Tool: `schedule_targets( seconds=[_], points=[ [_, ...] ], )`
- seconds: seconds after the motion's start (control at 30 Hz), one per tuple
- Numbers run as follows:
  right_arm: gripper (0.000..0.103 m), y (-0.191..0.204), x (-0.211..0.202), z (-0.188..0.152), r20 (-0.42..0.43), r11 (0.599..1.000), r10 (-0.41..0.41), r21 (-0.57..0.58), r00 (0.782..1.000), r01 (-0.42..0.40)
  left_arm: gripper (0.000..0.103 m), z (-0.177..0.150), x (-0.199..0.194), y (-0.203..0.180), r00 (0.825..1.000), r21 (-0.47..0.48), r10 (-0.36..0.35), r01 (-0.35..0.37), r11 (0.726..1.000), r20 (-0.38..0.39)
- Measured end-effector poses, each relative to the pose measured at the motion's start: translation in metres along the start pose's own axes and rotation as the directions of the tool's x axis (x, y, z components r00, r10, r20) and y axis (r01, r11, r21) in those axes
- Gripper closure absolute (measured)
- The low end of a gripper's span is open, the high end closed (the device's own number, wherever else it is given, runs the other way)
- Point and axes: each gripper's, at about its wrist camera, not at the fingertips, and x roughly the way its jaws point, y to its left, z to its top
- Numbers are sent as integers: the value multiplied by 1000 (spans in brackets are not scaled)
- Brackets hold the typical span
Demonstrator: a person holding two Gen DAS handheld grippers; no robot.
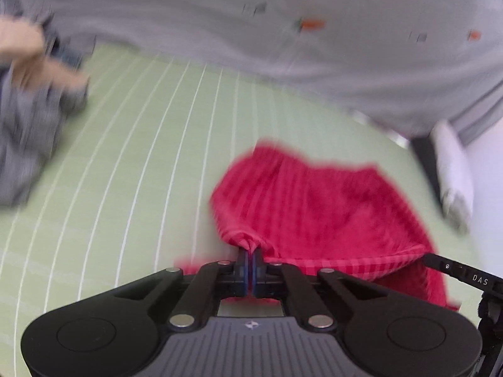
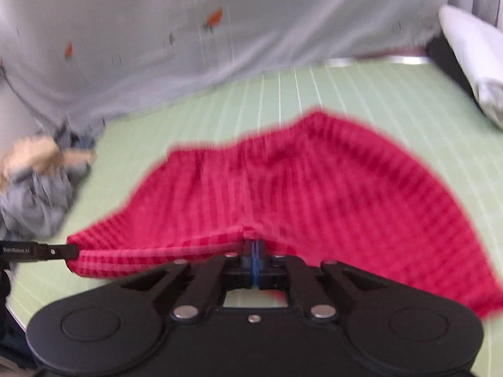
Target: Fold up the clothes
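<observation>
In the left wrist view, the left gripper (image 1: 250,253) is sitting fully closed, its two blue-lined fingers pinching a bunched bit of the near edge of a red striped garment (image 1: 317,207). The cloth is spreading away from the pinch toward the far right, lying over a pale green mat with white lines (image 1: 141,157). At the right edge, the black tip of the right gripper (image 1: 440,264) is reaching in against the same near hem. A rumpled heap of grey and beige clothes (image 1: 28,119) is lying at the far left on the mat, well apart from the red piece. A grey curtain with small orange marks (image 1: 283,31) is hanging across the far side, and a white pillow (image 1: 452,169) is resting at the right. The picture is blurring throughout.

In the right wrist view, the right gripper (image 2: 254,245) is likewise standing clamped shut, gripping the red garment's (image 2: 298,182) near hem at its middle. The hem is running left from there to the left gripper's black tip (image 2: 59,251), which is meeting the cloth's left corner. The garment is fanning out far and right over the green mat (image 2: 393,100). The clothes heap (image 2: 41,182) is lying left, the curtain (image 2: 157,47) is hanging behind, and the pillow (image 2: 471,53) is sitting at the far right.
</observation>
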Motion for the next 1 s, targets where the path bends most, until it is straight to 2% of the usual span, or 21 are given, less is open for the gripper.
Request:
schedule_targets(
  seconds=[0.17,0.27,0.33,0.37,0.4,0.43,0.47,0.5,0.63,0.7,0.77,0.83,0.97,1.0],
  points=[
    [103,-20,24,79,123,999,-6,35,992,2,100,78,33,-18,993,-1,-9,9,1000,121],
    [103,-38,54,115,134,998,-48,55,990,41,99,112,73,-23,991,-6,-6,7,1000,134],
    [101,-45,75,126,134,995,-89,46,987,84,97,121,99,-24,995,-12,5,-4,1000,97],
    [96,-47,84,127,119,993,-112,46,987,107,96,123,111,-24,997,-13,17,-16,1000,71],
    [84,-50,92,126,99,989,-143,53,985,138,96,121,121,-23,998,-7,35,-34,999,44],
    [76,-54,99,124,80,984,-174,58,982,169,96,117,129,-22,999,1,49,-49,999,20],
    [61,-58,105,118,65,978,-206,59,976,202,96,111,134,-18,998,8,59,-59,998,-1],
    [56,-62,111,113,50,970,-237,59,970,234,96,105,138,-15,997,10,70,-70,998,-20],
    [46,-89,129,85,-42,940,-333,67,942,335,76,86,140,5,990,-18,116,-118,993,-74],
    [37,-99,134,76,-63,930,-357,67,932,361,68,80,133,15,989,-35,132,-135,990,-72],
    [32,-107,138,68,-75,926,-369,59,927,373,61,76,122,24,987,-55,151,-154,987,-61],
    [32,-112,141,67,-80,922,-380,45,921,384,56,74,110,31,985,-69,170,-172,983,-43],
    [31,-119,144,72,-78,920,-383,53,920,388,38,65,90,48,984,-105,178,-179,978,-11],
    [31,-120,144,73,-76,921,-379,63,922,383,38,62,88,53,985,-120,174,-175,977,-19]
  ],
)
